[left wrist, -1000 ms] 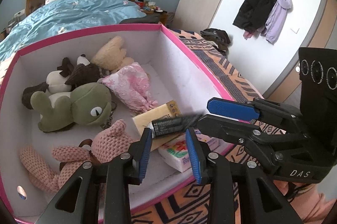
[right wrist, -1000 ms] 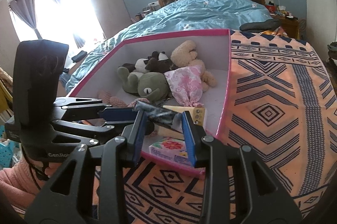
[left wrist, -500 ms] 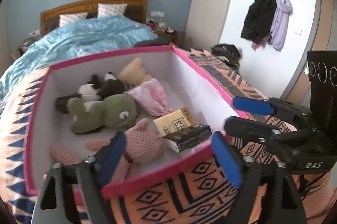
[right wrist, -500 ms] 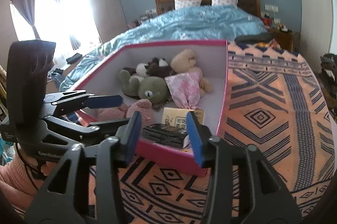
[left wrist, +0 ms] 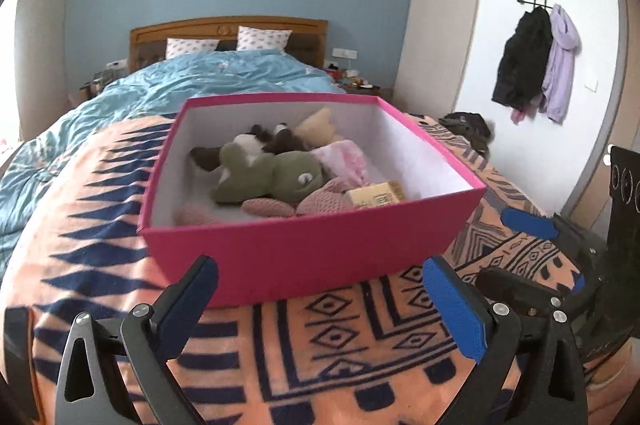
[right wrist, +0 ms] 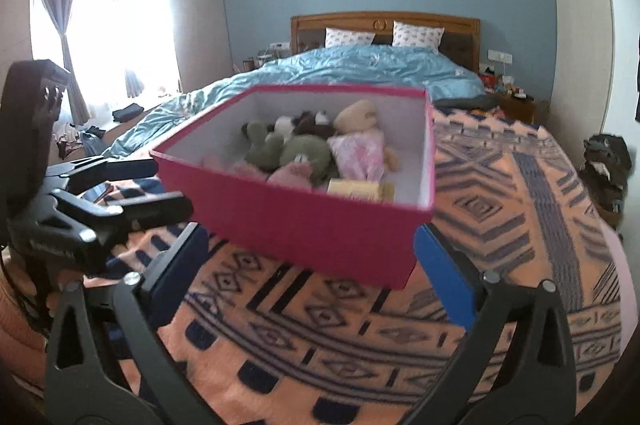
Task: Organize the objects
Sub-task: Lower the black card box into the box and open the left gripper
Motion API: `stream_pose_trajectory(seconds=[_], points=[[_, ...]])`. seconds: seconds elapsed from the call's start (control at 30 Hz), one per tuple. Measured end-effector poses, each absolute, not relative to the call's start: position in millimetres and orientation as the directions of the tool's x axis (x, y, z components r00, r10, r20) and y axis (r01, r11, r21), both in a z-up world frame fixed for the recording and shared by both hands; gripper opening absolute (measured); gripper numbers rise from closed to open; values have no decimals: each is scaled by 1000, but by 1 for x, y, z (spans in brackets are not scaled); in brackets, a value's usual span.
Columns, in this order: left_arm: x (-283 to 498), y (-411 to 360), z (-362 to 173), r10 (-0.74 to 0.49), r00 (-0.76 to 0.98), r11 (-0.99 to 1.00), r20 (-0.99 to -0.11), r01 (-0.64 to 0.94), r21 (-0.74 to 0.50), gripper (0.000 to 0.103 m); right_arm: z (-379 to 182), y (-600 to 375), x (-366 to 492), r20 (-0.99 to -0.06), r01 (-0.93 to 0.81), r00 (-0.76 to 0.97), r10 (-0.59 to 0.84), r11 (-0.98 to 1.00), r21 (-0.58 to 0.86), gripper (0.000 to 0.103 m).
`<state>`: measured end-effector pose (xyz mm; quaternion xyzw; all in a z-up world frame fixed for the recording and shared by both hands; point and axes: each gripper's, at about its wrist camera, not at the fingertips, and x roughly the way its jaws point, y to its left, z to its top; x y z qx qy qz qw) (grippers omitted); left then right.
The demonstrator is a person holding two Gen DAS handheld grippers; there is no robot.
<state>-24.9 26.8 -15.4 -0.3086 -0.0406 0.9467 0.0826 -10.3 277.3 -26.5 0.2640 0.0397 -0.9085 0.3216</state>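
Pink box (left wrist: 304,257) on the patterned blanket (left wrist: 340,341) of the bed, holding plush toys (left wrist: 276,173) and a yellow packet (left wrist: 374,195). Left gripper (left wrist: 320,305) and right gripper (right wrist: 308,257): jaws just opened wide, released, nothing between them, both short of the box.

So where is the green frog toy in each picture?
Left wrist view: the green frog toy lies in the middle of the pink box, eye toward the right.
Right wrist view: the frog sits left of centre in the box, beside the pink cloth.
Shared landmark: the wooden headboard.
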Motion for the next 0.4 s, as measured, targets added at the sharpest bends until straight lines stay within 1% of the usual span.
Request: stream_pose_trajectory(seconds=[0.27, 0.4], points=[[-5, 31, -28, 136, -800, -990, -584, -130, -52, 103, -39, 274, -1, -518, 606, -630, -578, -783, 137, 103], [-1, 30, -33, 122, -793, -992, -596, -115, -50, 103, -41, 270, 4, -516, 610, -627, -583, -780, 140, 103]])
